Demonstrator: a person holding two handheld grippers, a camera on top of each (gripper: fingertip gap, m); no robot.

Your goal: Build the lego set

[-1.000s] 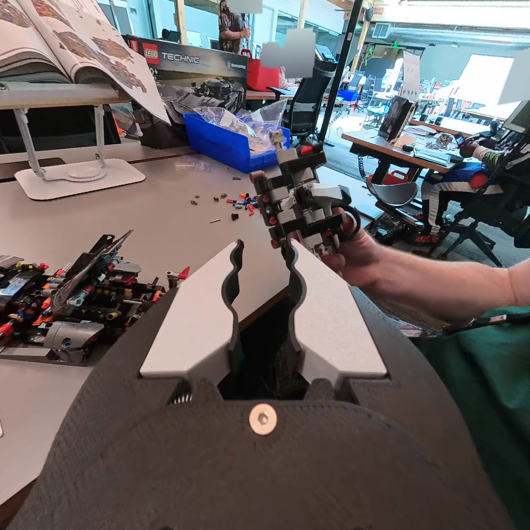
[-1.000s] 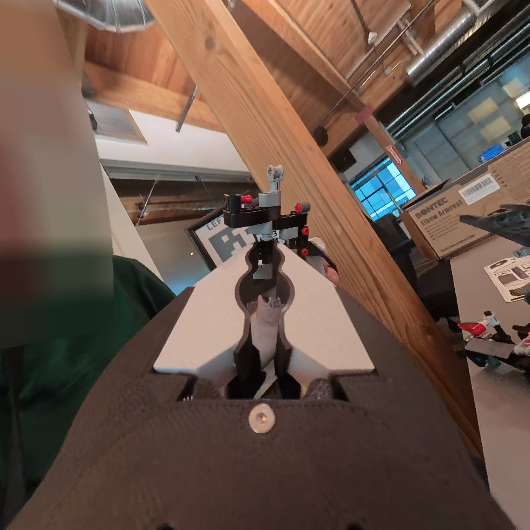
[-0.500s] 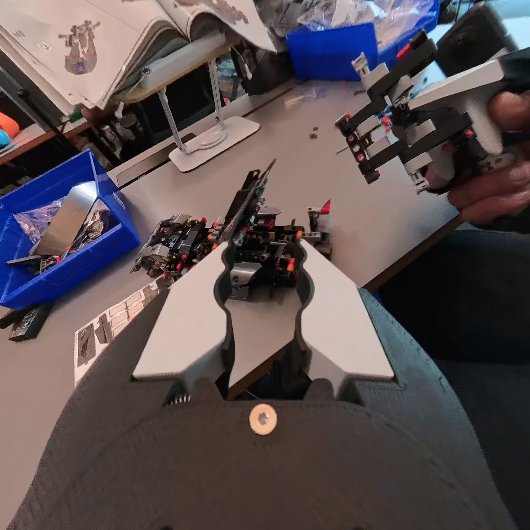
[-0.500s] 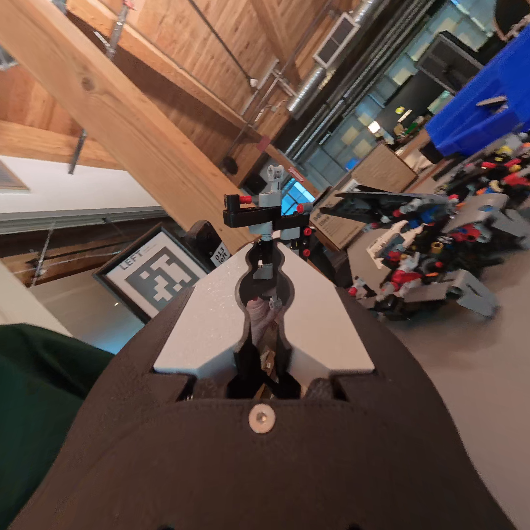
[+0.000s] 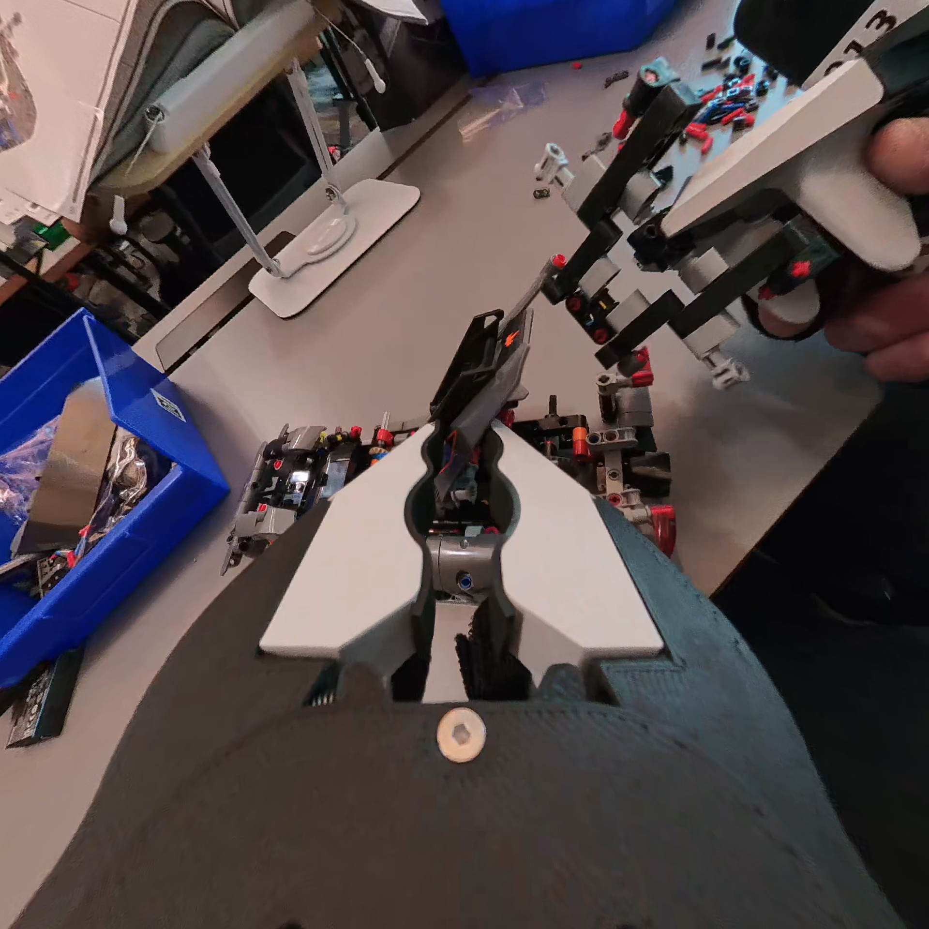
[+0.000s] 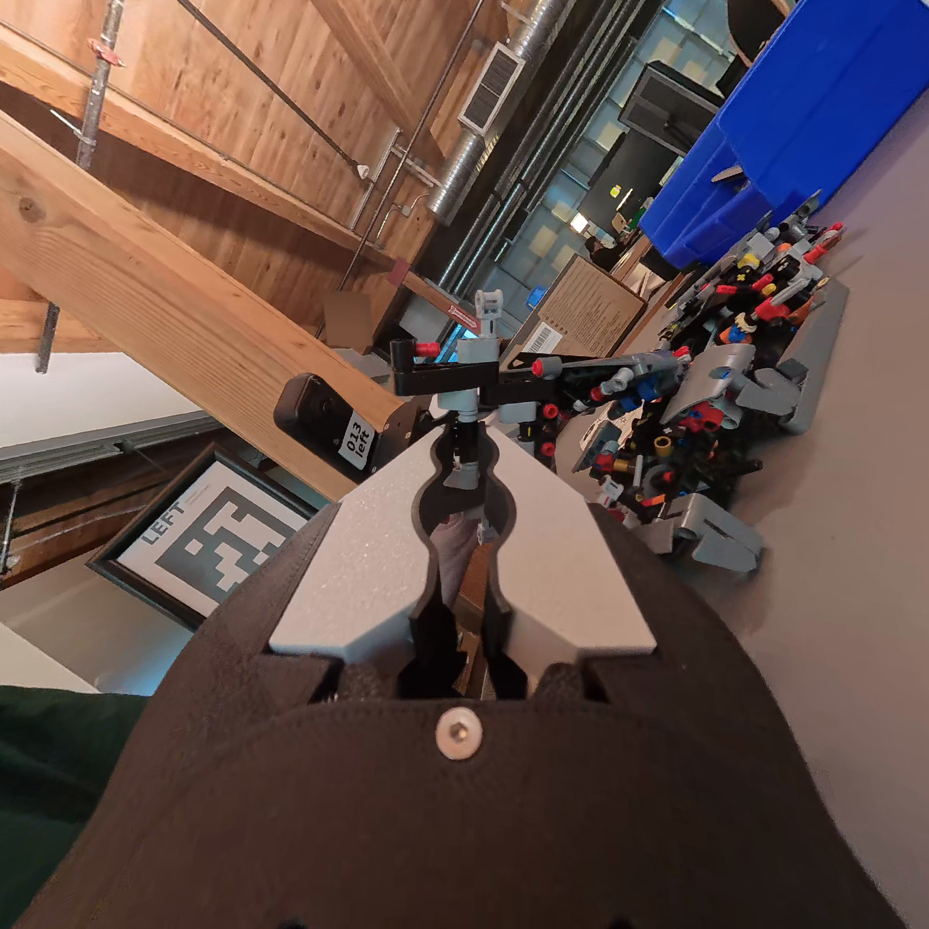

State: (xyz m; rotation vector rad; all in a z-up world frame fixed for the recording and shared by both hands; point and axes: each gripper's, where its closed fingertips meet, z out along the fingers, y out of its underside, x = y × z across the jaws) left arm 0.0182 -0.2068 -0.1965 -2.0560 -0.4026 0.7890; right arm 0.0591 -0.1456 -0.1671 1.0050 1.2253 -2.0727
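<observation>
Right now my right tongs [image 6: 465, 442] are clamped on a small black-and-grey lego subassembly [image 6: 475, 372], pinching its lower stem between the tips so that its black beams, grey connectors and red pins stick out beyond them. From the left wrist view the same subassembly [image 5: 648, 261] hangs in the air above the grey worktop [image 5: 377, 311], up and to the right of the large part-built lego model [image 5: 578, 452] lying there.

My left tongs [image 5: 462, 447] are partly open, the gap narrow, and sit low over the near edge of that model. A dark tilted panel [image 5: 482, 372] of the model rises between the tips and a grey rounded piece [image 5: 462, 568] shows farther back in the gap, but I cannot tell whether the pads touch either one.

A blue bin [image 5: 115, 477] holding bags and parts stands on the worktop to the left of the model. A white stand [image 5: 321, 236] carrying an open instruction booklet [image 5: 50, 90] sits farther back, and loose small pieces [image 5: 724, 105] are scattered at the far right.
</observation>
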